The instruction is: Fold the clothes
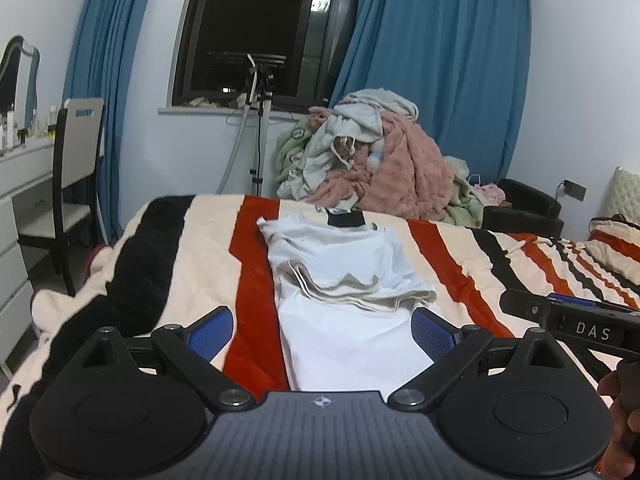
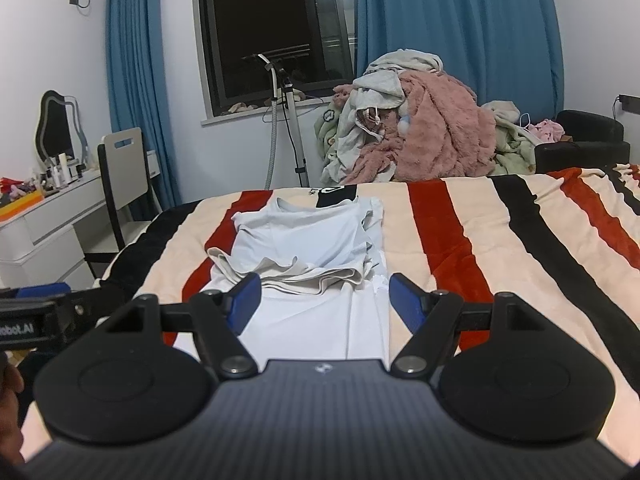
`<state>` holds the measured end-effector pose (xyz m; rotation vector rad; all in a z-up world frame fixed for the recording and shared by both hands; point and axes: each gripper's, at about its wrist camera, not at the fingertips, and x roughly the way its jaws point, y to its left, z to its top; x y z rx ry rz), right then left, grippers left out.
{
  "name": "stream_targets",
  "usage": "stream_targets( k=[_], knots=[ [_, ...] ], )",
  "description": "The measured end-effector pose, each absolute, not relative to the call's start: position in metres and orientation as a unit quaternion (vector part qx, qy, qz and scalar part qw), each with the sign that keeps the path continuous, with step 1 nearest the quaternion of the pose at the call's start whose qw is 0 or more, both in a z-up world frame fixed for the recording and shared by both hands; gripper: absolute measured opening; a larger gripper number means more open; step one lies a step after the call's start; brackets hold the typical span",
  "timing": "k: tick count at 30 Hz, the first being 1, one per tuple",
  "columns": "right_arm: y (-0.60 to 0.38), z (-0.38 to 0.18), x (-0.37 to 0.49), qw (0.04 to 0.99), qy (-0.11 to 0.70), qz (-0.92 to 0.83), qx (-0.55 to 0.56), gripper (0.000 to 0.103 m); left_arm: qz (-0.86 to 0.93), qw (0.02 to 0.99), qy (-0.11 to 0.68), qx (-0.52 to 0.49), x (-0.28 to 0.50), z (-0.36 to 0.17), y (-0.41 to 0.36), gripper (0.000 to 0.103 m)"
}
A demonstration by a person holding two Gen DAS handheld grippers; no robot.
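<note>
The white T-shirt (image 2: pixel 316 240) lies half-folded in the middle of the striped blanket (image 2: pixel 460 232) on the bed, with bare blanket free on both sides. Beyond the bed's far edge a heap of clothes (image 2: pixel 420 128) stands under the dark window (image 2: pixel 272 28) and blue curtains (image 2: pixel 456 16), with a chair (image 2: pixel 120 168) at the left. Both the left gripper (image 1: pixel 322 328) and the right gripper (image 2: pixel 322 300) hover spread wide above the shirt's near end, gripping nothing.

White walls (image 2: pixel 48 60) framed a dark window (image 2: pixel 276 28) hung with blue curtains (image 2: pixel 460 20). A white dressing table (image 2: pixel 52 216), a mirror (image 2: pixel 56 128) and a chair (image 2: pixel 120 172) stood at the left, beside a bed under a striped blanket (image 2: pixel 500 240).
</note>
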<state>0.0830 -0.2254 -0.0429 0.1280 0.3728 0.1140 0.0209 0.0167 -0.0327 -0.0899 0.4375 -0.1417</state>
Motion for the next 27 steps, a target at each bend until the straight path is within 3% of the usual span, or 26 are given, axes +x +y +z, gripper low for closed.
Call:
stream_targets(
  k=[5, 12, 18, 20, 24, 27],
  knots=[
    [-0.227, -0.044, 0.084, 0.978, 0.189, 0.055, 0.064, 0.073, -0.085, 0.961, 0.251, -0.074, 0.029, -0.045, 0.02, 0.097],
    [-0.236, -0.056, 0.097, 0.963, 0.24, 0.055, 0.107, 0.073, -0.12, 0.901, 0.374, -0.184, 0.06, -0.09, 0.036, 0.096],
    [-0.274, -0.095, 0.12, 0.881, 0.34, 0.089, 0.315, 0.073, -0.124, 0.846, 0.413, -0.314, 0.082, -0.127, 0.06, 0.094],
    [-0.285, -0.118, 0.125, 0.834, 0.37, 0.097, 0.398, 0.073, -0.123, 0.832, 0.411, -0.351, 0.089, -0.136, 0.067, 0.08],
    [-0.292, -0.153, 0.128, 0.758, 0.406, 0.1, 0.501, 0.038, -0.119, 0.807, 0.398, -0.42, 0.1, -0.147, 0.081, 0.079],
    [-0.292, -0.169, 0.129, 0.729, 0.421, 0.089, 0.533, 0.036, -0.113, 0.789, 0.42, -0.434, 0.11, -0.16, 0.08, 0.079]
  ],
)
